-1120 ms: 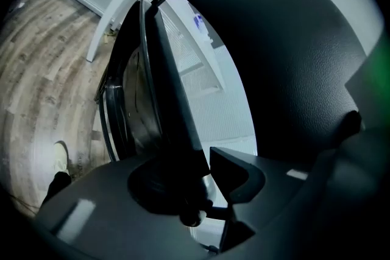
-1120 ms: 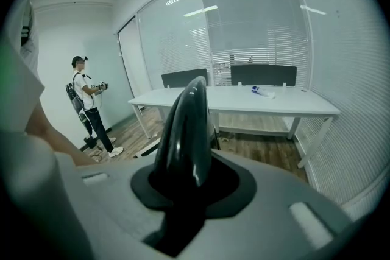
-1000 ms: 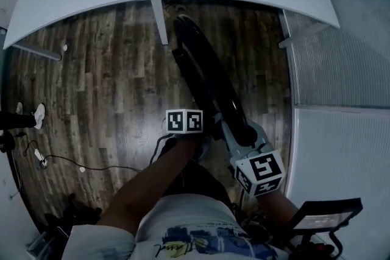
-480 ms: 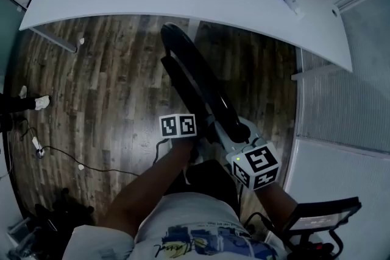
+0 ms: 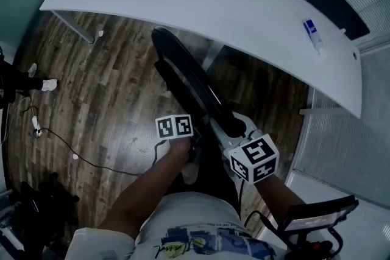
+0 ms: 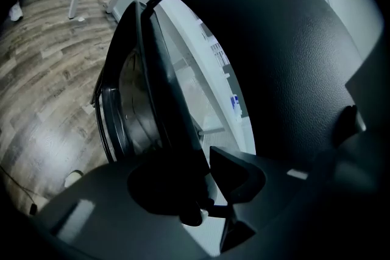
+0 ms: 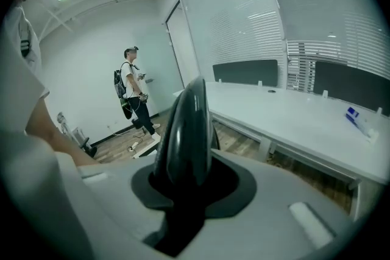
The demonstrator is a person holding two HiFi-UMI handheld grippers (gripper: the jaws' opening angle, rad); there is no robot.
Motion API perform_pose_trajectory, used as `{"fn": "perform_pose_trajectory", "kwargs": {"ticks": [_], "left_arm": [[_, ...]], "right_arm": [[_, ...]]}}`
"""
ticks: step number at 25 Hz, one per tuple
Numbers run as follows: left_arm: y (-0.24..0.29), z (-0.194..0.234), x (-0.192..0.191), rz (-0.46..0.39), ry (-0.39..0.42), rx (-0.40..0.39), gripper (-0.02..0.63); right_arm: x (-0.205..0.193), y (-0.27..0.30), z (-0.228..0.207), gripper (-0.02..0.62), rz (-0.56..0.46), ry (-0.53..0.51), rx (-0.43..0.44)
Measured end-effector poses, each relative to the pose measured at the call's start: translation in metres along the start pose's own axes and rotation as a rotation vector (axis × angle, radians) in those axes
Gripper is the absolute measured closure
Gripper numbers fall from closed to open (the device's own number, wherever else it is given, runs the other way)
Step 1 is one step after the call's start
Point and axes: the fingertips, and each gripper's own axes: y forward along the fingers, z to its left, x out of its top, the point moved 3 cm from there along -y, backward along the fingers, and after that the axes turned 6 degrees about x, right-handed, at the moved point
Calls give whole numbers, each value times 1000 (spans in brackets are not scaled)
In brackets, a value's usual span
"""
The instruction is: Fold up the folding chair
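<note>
The black folding chair (image 5: 190, 81) is folded flat and hangs over the wood floor, slanting from upper left to lower right in the head view. My left gripper (image 5: 200, 142) is shut on a thin frame bar at the chair's near end. In the left gripper view that bar (image 6: 159, 100) runs up from the jaws, with the chair's broad black shell (image 6: 274, 58) to the right. My right gripper (image 5: 236, 132) is shut on the rounded edge of the same end. In the right gripper view the chair's edge (image 7: 186, 125) stands upright out of my right gripper (image 7: 186, 192).
A long white desk (image 5: 201, 3) curves across the back, with a small blue and white item (image 5: 312, 31) on it and a slanted leg (image 5: 79, 27). A cable (image 5: 73, 155) lies on the floor at left. Frosted glass panels (image 5: 347, 149) stand at right. A person (image 7: 134, 94) stands far off.
Both grippers and the folded chair have swung together across the room. The desk now slants from upper left to right, and the chair's far end lies closer to it. Both grips are unchanged.
</note>
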Motion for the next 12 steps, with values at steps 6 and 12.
{"fn": "perform_pose_trajectory", "kwargs": {"ticks": [6,12], "left_arm": [[24,-4,39,-120,-110,42,451],[68,-17,70,-224,-205,91,451]], "right_arm": [[23,21,-42,515,35,-89,136],[40,35,-105,515,77,-147,265]]}}
